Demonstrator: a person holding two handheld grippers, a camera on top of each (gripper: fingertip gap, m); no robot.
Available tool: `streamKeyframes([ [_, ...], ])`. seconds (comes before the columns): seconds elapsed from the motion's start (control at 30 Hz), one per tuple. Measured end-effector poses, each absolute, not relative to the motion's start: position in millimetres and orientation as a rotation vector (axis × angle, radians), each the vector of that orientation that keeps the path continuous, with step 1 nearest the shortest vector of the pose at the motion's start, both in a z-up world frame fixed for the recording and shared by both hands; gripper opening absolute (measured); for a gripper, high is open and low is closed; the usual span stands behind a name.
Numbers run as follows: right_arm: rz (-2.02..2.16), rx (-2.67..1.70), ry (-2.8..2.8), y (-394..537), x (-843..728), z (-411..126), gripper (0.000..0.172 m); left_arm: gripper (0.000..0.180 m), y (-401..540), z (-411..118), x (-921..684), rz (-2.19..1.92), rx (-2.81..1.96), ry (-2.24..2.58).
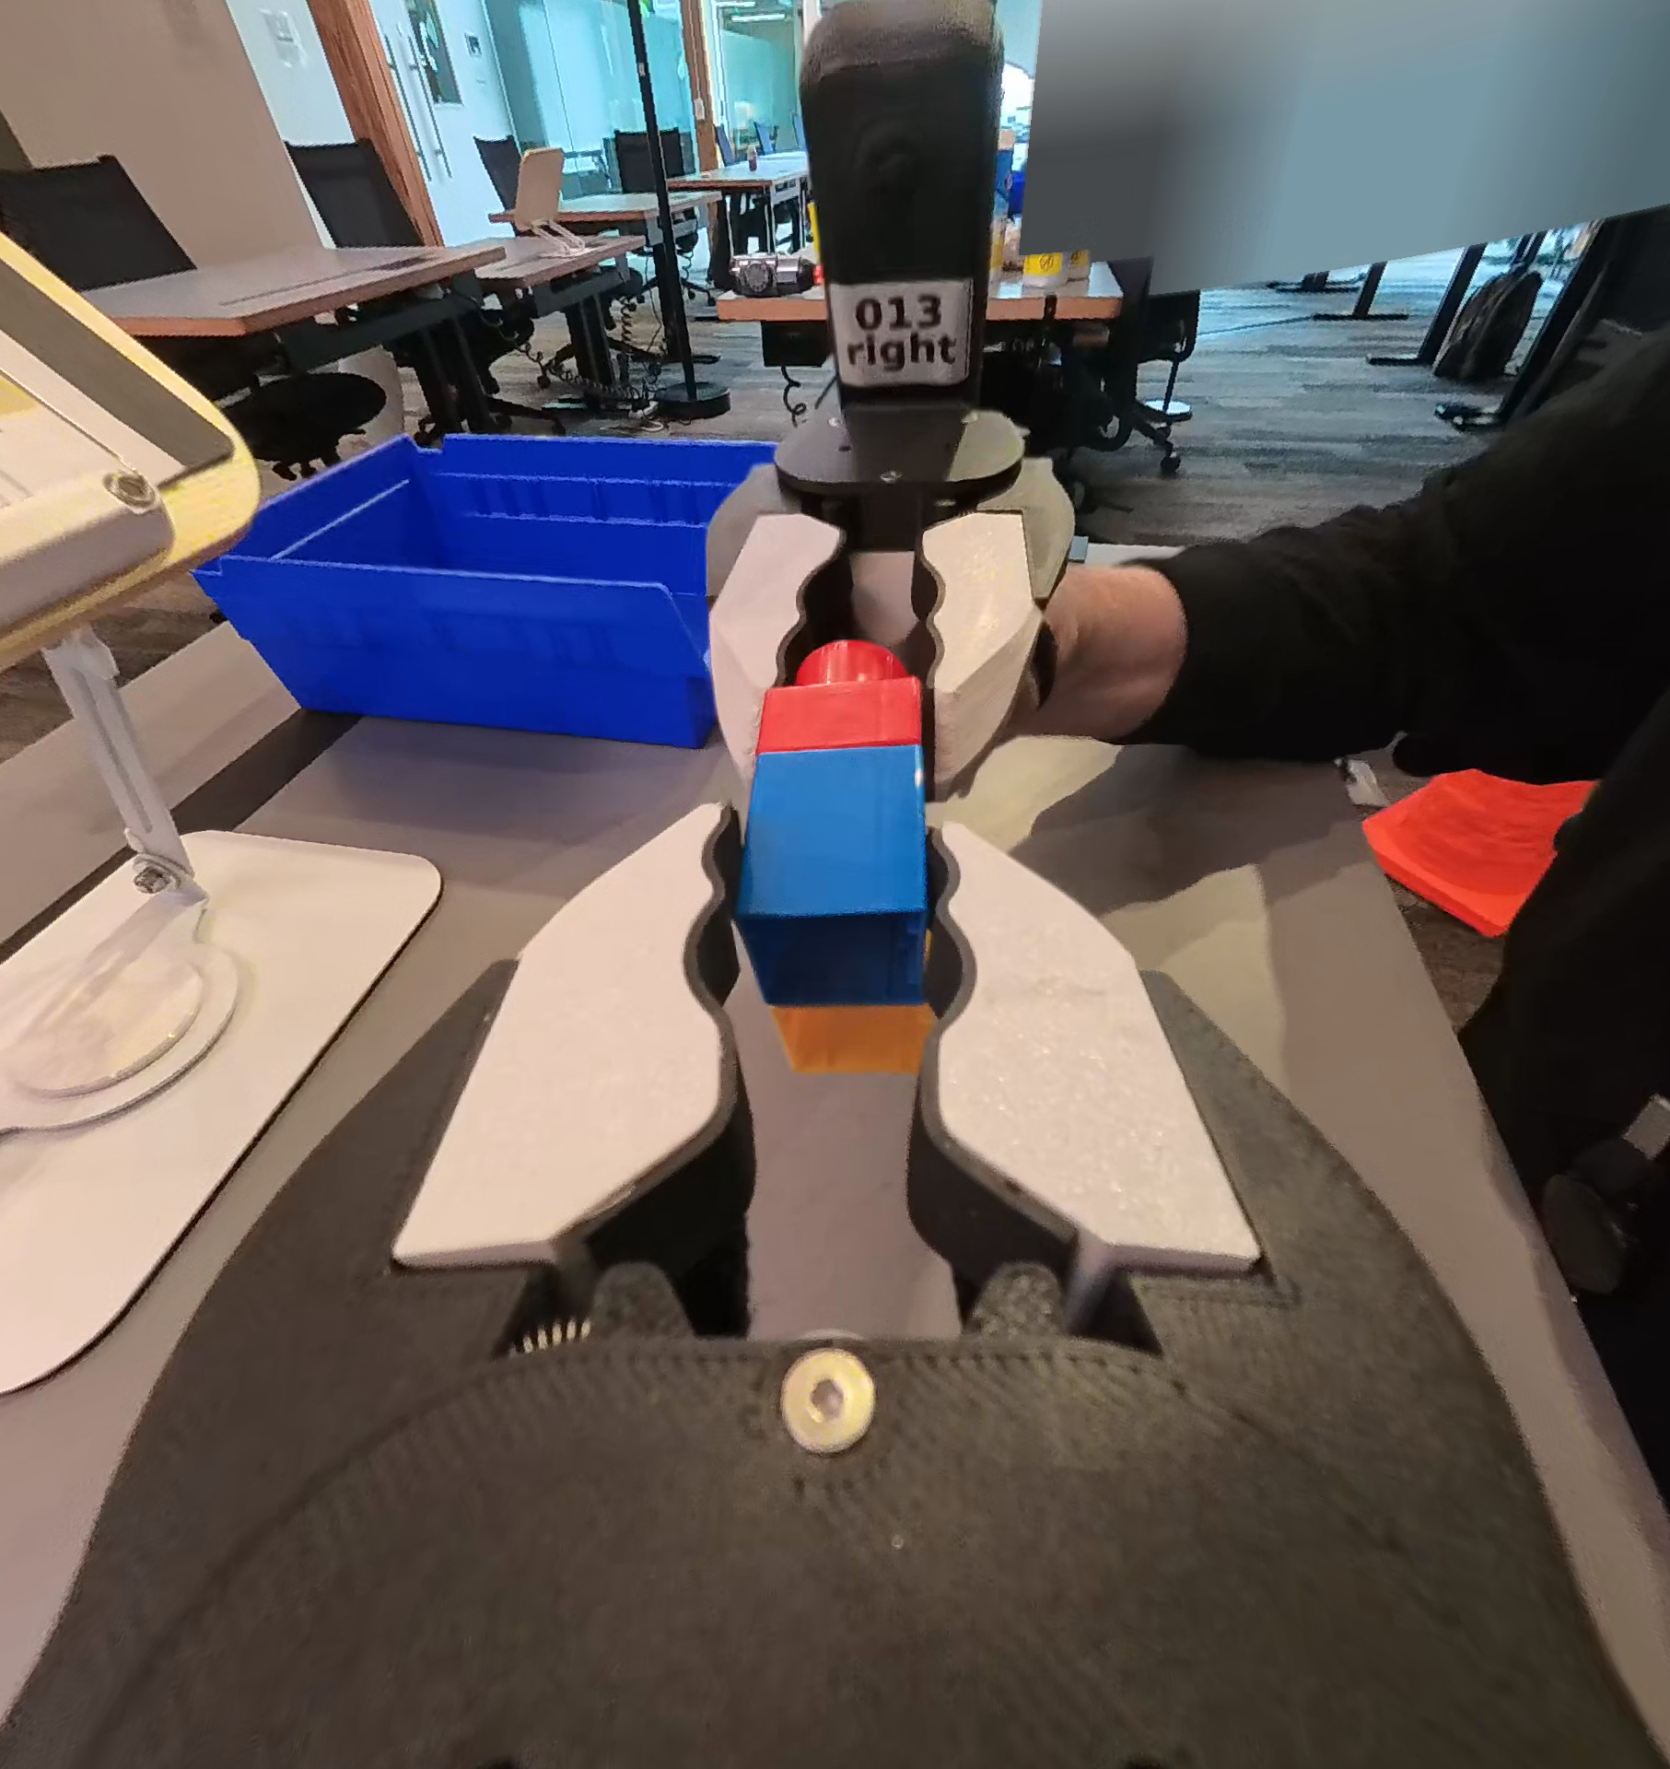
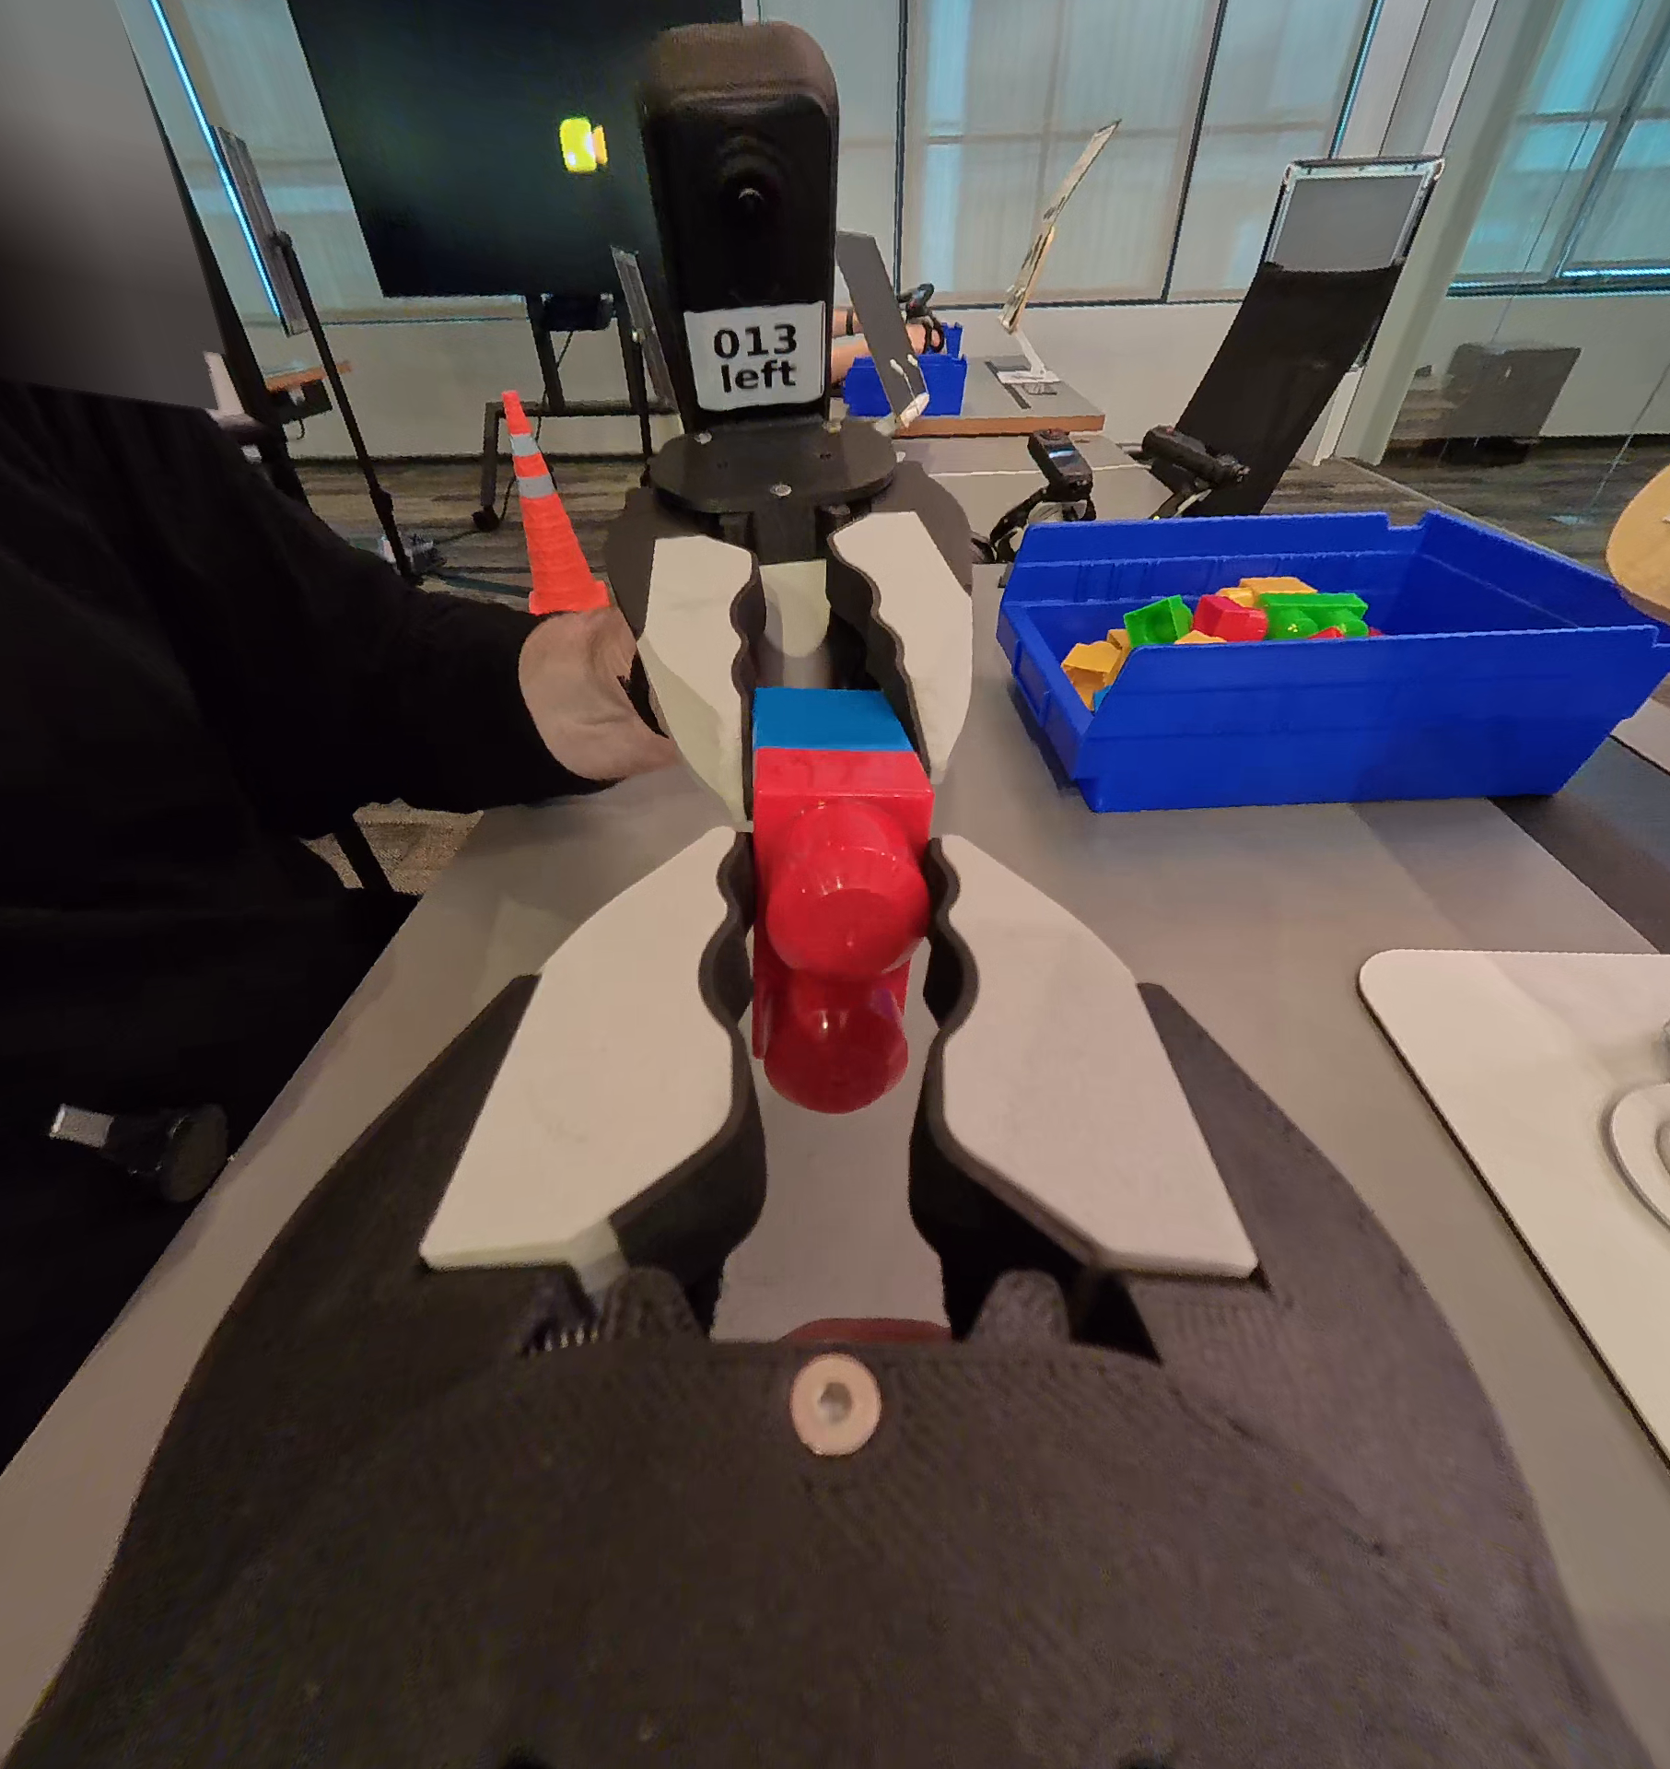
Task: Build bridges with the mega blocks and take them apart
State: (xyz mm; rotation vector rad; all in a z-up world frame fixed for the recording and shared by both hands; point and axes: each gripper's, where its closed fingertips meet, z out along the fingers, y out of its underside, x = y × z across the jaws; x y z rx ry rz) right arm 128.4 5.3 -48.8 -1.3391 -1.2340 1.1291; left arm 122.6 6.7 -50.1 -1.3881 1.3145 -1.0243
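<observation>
Left wrist view: the left tool [image 1: 833, 890] pinches a blue plastic building block [image 1: 831, 862] between its two white fingertips, both pads pressed on the block's sides. An orange plastic block [image 1: 855, 1039] sits under the blue one, nearer the tool's base. A red plastic block with round studs [image 1: 840, 708] joins the blue block's far end, where the right tool [image 1: 845, 727] facing this one clamps it. A blue plastic bin [image 1: 486, 593] stands ahead and left of the tool on the grey bench [image 1: 524, 794]. Right wrist view: the right tool [image 2: 835, 900] grips the red block [image 2: 840, 862] by its sides, studs towards the tool's base; the blue block [image 2: 826, 718] lies beyond, in the left tool [image 2: 831, 737]. The bin [image 2: 1338, 708], ahead and right, holds loose coloured blocks [image 2: 1223, 622]
</observation>
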Motion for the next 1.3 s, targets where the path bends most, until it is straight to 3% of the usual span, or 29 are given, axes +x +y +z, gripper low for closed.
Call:
streamKeyframes([
  [0.33,1.322,-1.353,-0.981,27,146,-32,0.034,0.049,16,-49,128,-1.273,-1.451,1.215],
  [0.47,1.351,-1.356,-0.951,28,146,-32,0.034,0.038,21,-52,130,-1.257,-1.473,1.197],
  [0.67,1.391,-1.375,-0.909,32,147,-30,0.034,0.035,25,-51,132,-1.296,-1.487,1.138],
  [0.8,1.426,-1.443,-0.954,33,149,-43,0.052,0.035,30,-40,128,-1.331,-1.467,1.058],
  [0.9,1.448,-1.437,-0.986,28,145,-47,0.033,0.035,31,-41,129,-1.345,-1.487,1.055],
  [1.3,1.381,-1.481,-1.033,26,137,-56,0.033,0.035,33,-34,128,-1.33,-1.468,1.042],
])
